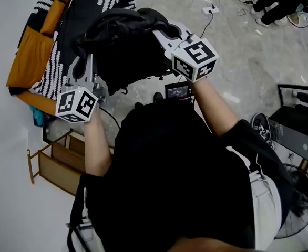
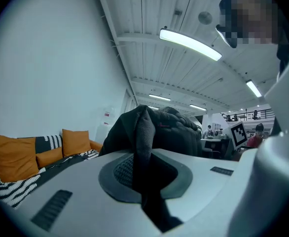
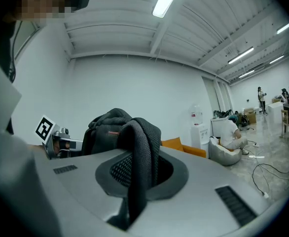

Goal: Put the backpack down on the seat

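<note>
The person reaches both arms forward, the left forearm (image 1: 95,143) on the left and the right forearm (image 1: 215,108) on the right, elbows bent near the torso. The left gripper (image 1: 84,66) and the right gripper (image 1: 163,35) point away from the body, nearly level, with the right one farther out. Each gripper's jaws are pinched close on a strap of the backpack (image 1: 125,46).

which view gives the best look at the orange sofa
The head view: seen from above, the orange sofa sits top left with its striped throw, beyond the backpack. The left gripper view catches only its cushions low on the left; the right gripper view shows just an orange sliver behind the backpack.
</note>
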Motion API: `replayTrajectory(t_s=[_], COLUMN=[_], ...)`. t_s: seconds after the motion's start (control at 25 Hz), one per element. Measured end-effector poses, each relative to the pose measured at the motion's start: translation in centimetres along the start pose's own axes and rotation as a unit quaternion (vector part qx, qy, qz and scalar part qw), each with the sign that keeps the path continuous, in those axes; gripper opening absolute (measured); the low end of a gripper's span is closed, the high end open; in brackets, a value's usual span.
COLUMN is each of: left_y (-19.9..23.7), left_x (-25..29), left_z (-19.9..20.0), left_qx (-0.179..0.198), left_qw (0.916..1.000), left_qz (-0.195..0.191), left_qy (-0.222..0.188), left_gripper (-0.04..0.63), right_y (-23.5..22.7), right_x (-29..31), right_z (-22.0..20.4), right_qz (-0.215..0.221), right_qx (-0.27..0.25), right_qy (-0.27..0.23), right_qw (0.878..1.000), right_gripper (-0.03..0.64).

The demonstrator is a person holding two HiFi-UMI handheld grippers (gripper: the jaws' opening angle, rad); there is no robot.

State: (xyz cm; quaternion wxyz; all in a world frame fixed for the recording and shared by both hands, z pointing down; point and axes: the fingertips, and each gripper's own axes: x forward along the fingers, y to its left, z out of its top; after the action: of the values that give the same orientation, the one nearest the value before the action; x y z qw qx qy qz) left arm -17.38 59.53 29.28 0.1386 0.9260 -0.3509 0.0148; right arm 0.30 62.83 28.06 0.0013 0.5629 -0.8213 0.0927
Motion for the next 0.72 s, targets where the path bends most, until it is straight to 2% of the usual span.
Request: replayTrajectory(t_s=[0.52, 0.72], left_y=[1.2, 1.2], left_x=[0.6, 0.9], left_z=[-1.9, -2.1], left_qx=[-0.026, -0.028], left_qw=[0.9994, 0.9994], left_qz=[0.0, -0.015], left_qy=[0.021, 0.014], left_gripper=[0.037, 0.037], right_y=[-0.6, -0.6], right_x=[1.1, 0.8], right_z=[-1.9, -1.8], right_qz=[0.008, -0.004], right_qx=[0.023, 0.016], right_qy=[0.017, 0.016], right_qw=[1.0, 1.0], right_gripper=[0.046, 0.046])
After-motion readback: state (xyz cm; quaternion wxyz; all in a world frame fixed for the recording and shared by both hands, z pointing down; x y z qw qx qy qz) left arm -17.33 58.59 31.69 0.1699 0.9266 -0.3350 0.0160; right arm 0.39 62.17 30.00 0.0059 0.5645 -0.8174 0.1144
